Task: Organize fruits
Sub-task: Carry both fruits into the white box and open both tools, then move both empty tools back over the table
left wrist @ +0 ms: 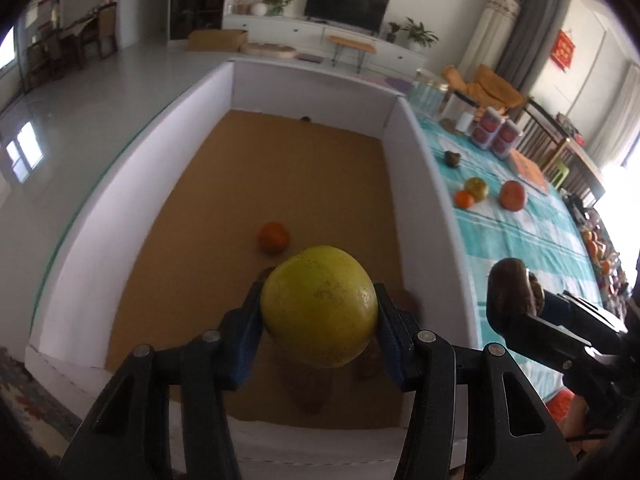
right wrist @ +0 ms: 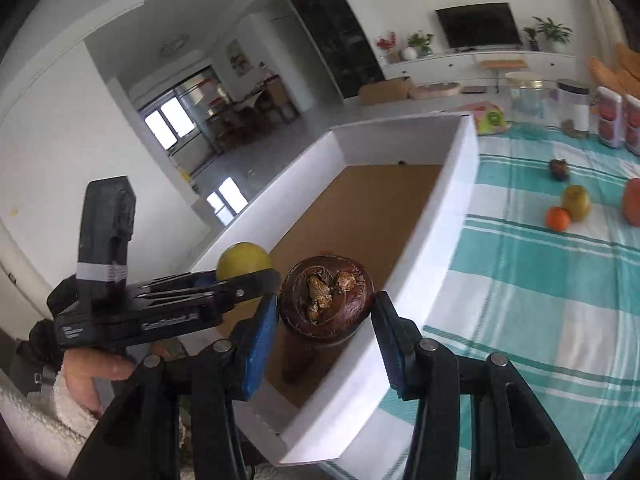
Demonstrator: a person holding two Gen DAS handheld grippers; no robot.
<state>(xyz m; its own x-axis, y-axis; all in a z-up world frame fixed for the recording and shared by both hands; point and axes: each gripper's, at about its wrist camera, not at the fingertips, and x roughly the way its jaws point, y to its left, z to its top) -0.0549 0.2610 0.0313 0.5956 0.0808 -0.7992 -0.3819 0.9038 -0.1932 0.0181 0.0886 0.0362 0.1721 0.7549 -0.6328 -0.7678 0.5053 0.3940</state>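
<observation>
Two grippers, one white box (left wrist: 416, 184), and seven fruits, three of them inside or over the box.

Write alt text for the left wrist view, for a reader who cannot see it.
The left gripper holds a yellow-green citrus fruit above a white-walled box with a brown floor, where a small orange fruit lies. To the right, the right gripper holds a dark brown fruit over a teal checked tablecloth.

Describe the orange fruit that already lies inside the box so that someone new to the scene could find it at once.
Start from the big white-walled box with the brown cardboard floor, beside the teal checked tablecloth. On that floor, about midway along, lies a small orange fruit, just beyond the yellow-green fruit held in the left gripper. It is the only loose fruit clearly seen in the box; the other orange ones sit outside on the cloth.
</observation>
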